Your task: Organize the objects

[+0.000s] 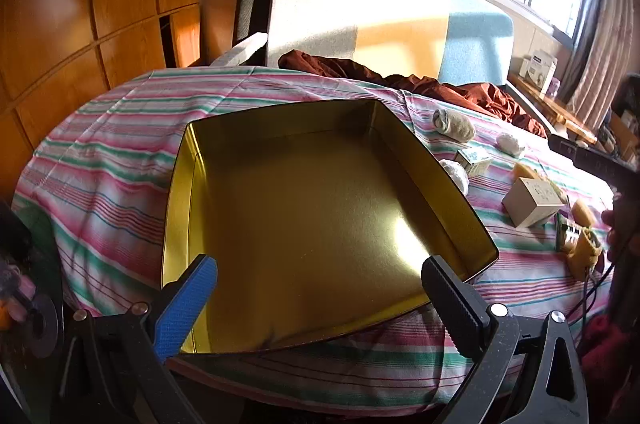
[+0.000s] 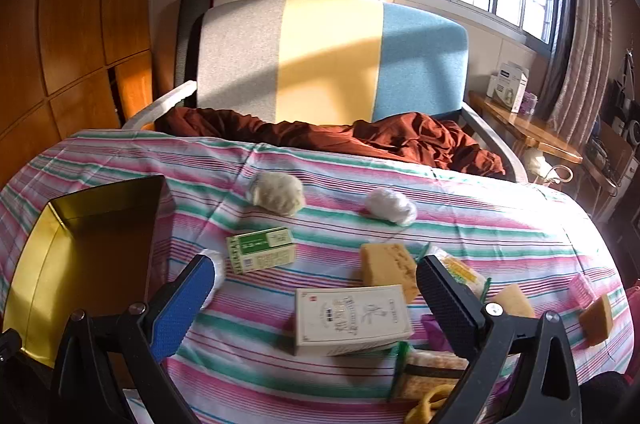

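Both grippers empty with jaws wide, left gripper (image 1: 318,288) over the bare gold tin (image 1: 176,208), right gripper (image 2: 316,288) above the white box (image 2: 352,320) among scattered sponges and packets, so a descending jaw could knock a neighbour.

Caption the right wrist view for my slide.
Open right gripper hovers over white box on striped cloth.

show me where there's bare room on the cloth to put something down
Free: the whole inside of the gold tin, and the striped cloth between the brown blanket and grey sock roll. Crowded: around the white box.
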A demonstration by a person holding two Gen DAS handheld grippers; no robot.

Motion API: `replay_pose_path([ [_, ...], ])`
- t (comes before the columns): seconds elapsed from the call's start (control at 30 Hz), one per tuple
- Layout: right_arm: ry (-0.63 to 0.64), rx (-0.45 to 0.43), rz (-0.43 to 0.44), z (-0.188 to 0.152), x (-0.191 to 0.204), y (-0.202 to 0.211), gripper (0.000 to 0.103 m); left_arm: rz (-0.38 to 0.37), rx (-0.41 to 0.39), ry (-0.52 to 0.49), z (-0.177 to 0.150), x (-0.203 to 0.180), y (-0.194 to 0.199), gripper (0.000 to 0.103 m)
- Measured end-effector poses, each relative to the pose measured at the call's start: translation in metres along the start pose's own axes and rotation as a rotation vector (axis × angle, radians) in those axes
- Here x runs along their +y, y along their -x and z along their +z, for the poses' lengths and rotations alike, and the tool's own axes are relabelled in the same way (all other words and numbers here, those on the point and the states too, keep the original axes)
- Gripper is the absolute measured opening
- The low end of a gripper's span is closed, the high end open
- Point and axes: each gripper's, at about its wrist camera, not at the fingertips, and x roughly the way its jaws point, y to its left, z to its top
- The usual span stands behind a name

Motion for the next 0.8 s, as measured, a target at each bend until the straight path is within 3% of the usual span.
replay_pose_path([
  [0.1, -0.033, 0.006, -0.061, 0.001, -0.034, -0.013, 0.103, -0.018, -0.023, -0.076, 0.004, -0.016, -0.002, 0.103],
  [0.17, -0.058, 0.006, -0.082, -0.001, -0.053, -0.02, 0.103, -0.077, -0.004, -0.096, 0.01, -0.02, -0.004, 0.103],
  [0.3, -0.14, 0.018, -0.063, -0.006, -0.078, -0.033, 0.103, -0.146, 0.016, -0.156, 0.03, -0.044, -0.015, 0.103],
  [0.4, -0.203, 0.047, -0.003, -0.006, -0.087, -0.039, 0.103, -0.192, 0.024, -0.24, 0.047, -0.071, -0.023, 0.103],
  [0.53, -0.197, 0.056, 0.005, -0.008, -0.085, -0.038, 0.103, -0.272, 0.056, -0.305, 0.068, -0.102, -0.037, 0.103],
  [0.67, -0.201, 0.045, 0.025, -0.007, -0.085, -0.035, 0.103, -0.294, 0.092, -0.413, 0.086, -0.134, -0.06, 0.102],
  [0.8, -0.206, 0.036, 0.046, -0.006, -0.086, -0.031, 0.103, -0.29, 0.167, -0.488, 0.098, -0.158, -0.093, 0.09],
])
